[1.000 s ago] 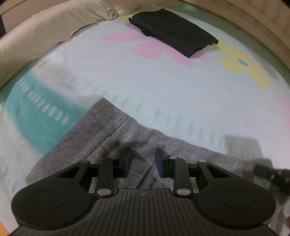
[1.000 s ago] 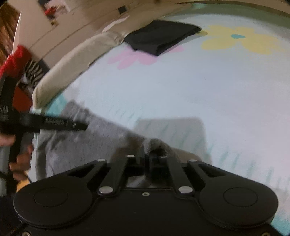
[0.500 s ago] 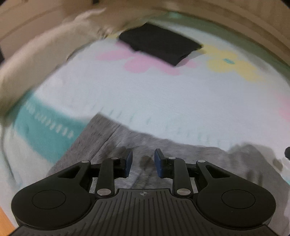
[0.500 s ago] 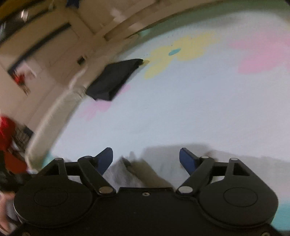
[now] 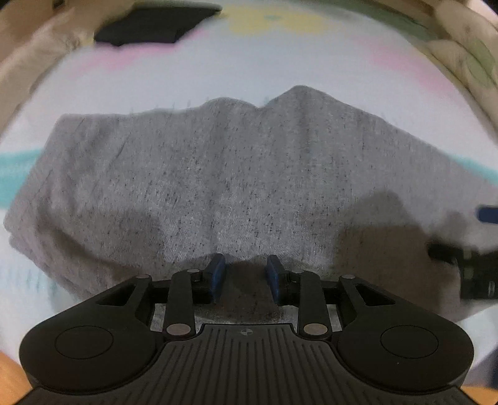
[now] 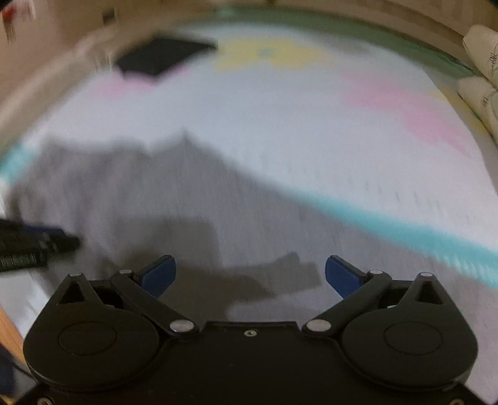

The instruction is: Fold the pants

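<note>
Pants (image 5: pixel 236 174) lie free under right tongs (image 6: pixel 250 274) opening wide, left tongs (image 5: pixel 244 274) part-open.

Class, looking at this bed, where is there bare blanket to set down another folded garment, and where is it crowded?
Free: the white stretch between the grey pants and the black folded garment, and right of the pants toward the pillows. Crowded: the near edge, where both grippers hover over the pants.

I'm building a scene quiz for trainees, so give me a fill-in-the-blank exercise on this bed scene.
1. The grey knit pants lie on a flower-printed ____.
2. The folded garment lying far beyond them is ____ in colour.
3. The pads on the right gripper, whose jaws are opening, are ____ in colour.
4. Between those jaws there is ____.

Missing words: blanket; black; blue; nothing
</note>
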Motion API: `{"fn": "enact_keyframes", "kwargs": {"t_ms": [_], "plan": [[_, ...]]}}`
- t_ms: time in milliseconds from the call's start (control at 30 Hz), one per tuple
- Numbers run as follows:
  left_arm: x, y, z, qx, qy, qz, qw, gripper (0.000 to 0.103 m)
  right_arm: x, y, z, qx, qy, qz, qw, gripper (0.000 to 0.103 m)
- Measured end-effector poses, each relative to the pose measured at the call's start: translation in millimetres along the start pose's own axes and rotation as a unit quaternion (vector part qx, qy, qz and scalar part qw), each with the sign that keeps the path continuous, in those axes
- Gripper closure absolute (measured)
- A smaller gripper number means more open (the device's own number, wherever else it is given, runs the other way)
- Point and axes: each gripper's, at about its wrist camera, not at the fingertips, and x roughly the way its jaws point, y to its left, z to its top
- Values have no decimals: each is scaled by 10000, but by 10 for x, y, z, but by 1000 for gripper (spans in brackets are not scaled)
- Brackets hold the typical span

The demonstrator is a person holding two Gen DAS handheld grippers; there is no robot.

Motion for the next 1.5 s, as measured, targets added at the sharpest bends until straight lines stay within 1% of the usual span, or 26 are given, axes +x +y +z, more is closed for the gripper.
{"fn": "enact_keyframes", "kwargs": {"t_ms": [67, 100, 133, 167, 233, 267, 333, 367, 467, 567, 633, 733, 833, 900, 967, 1000, 1033, 1100, 1200, 1267, 1300, 1367, 1400, 1433, 1467, 1500], "plan": [[-27, -121, -14, 334, -59, 231, 9992, 73, 91, 58, -187, -236, 478, -362, 9979, 1], [-35, -146, -16, 356, -77, 283, 9989, 73, 155, 89, -245, -338, 742, -554, 9951, 1], [-34, -155, -11, 317, -77, 297, 9990, 73, 167, 94, -294, -310, 778, -606, 9946, 1], [-37, -156, -8, 250, -86, 306, 9992, 73, 123, 68, -329, -161, 638, -584, 9961, 1], [-45, -172, 25, 179, -112, 252, 9995, 73, 120, 3, -378, 145, 697, -479, 9963, 1], [-56, -181, 64, 150, -127, 217, 9996, 73, 142, -46, -402, 375, 762, -355, 9958, 1], [-82, -246, 137, 124, -220, 191, 9995, 73, 149, -173, -450, 826, 716, -104, 9940, 0], [-102, -249, 140, 128, -285, 193, 9993, 73, 145, -196, -452, 809, 711, -21, 9942, 0], [-187, -472, 260, 228, -480, 84, 9986, 73, 111, -196, -488, 360, 826, 128, 9958, 0], [-253, -780, 357, 378, -631, -82, 9973, 73, 61, -283, -476, 315, 941, 261, 9947, 2], [-256, -1008, 405, 599, -726, -142, 9955, 73, -16, -372, -487, 419, 891, 75, 9951, 2], [-226, -1386, 442, 1014, -876, -268, 9906, 73, -177, -690, -490, 574, 568, -520, 9954, 2], [-176, -1729, 445, 1365, -858, -496, 9857, 73, -369, -1126, -550, 1027, 311, -1255, 9863, 2], [-144, -1896, 435, 1518, -815, -688, 9826, 73, -489, -1504, -644, 1671, 91, -1518, 9742, 2], [-120, -2047, 429, 1668, -775, -845, 9793, 73, -588, -1916, -807, 2501, -53, -1486, 9567, 2], [-110, -2110, 414, 1749, -753, -923, 9774, 73, -618, -2095, -906, 2912, -76, -1482, 9451, 2], [-95, -2173, 402, 1830, -712, -1022, 9752, 73, -647, -2286, -1037, 3366, -107, -1542, 9289, 2], [-64, -2220, 375, 1941, -593, -1217, 9716, 73, -715, -2618, -1298, 4011, -122, -1645, 9011, 4], [48, -2291, 309, 2121, -278, -1444, 9661, 73, -777, -3012, -1654, 4717, -62, -1716, 8649, 10], [171, -2288, 251, 2128, -28, -1427, 9666, 73, -775, -3161, -1829, 5060, -42, -1766, 8442, 13], [190, -2281, 233, 2104, -107, -1445, 9668, 72, -767, -3225, -1917, 5272, -89, -1722, 8321, 15], [185, -2292, 220, 2226, -174, -1410, 9645, 72, -809, -3371, -2051, 5593, -243, -1486, 8152, 25], [184, -2293, 221, 2244, -180, -1406, 9641, 72, -775, -3389, -2089, 5724, -289, -1372, 8079, 26], [195, -2286, 229, 2205, -164, -1420, 9648, 72, -744, -3417, -2108, 5802, -370, -1325, 8028, 27], [208, -2277, 239, 2135, -145, -1448, 9661, 71, -739, -3420, -2133, 5816, -541, -1341, 8005, 27], [218, -2269, 251, 2074, -127, -1473, 9670, 71, -705, -3432, -2114, 5830, -567, -1317, 7997, 27]]}}
